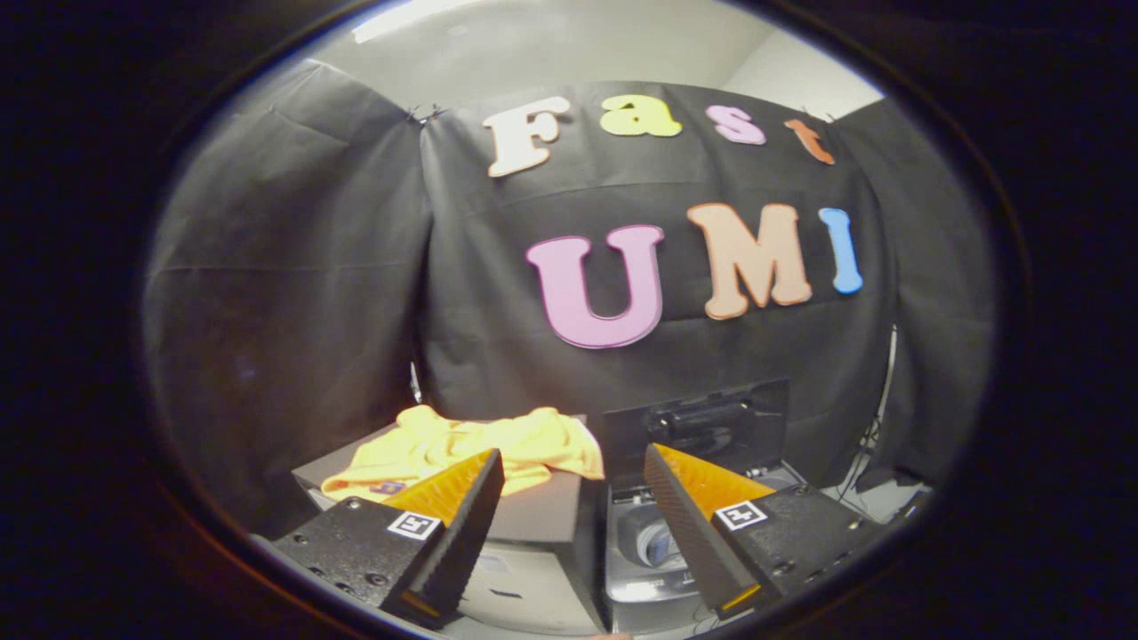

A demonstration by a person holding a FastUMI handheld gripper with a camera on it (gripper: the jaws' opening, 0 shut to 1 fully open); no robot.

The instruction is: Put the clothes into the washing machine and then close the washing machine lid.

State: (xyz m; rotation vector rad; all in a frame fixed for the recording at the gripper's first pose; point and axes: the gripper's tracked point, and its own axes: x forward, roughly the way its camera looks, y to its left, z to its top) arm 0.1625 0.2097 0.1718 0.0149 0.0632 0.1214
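The gripper [569, 498] stands wide open and holds nothing, its fingers spread well apart. Beyond its left finger, a yellow garment [462, 449] lies crumpled on top of a dark box [533, 516], just beside the washing machine [658, 542], whose lid [702, 427] stands raised. The garment looks light, soft and limp, so it will likely sag and trail; a pinch on a raised fold near its bunched middle seems the surest hold.

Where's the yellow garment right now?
The yellow garment lies crumpled on the dark box, left of the open washing machine, beyond the open gripper fingers, untouched.
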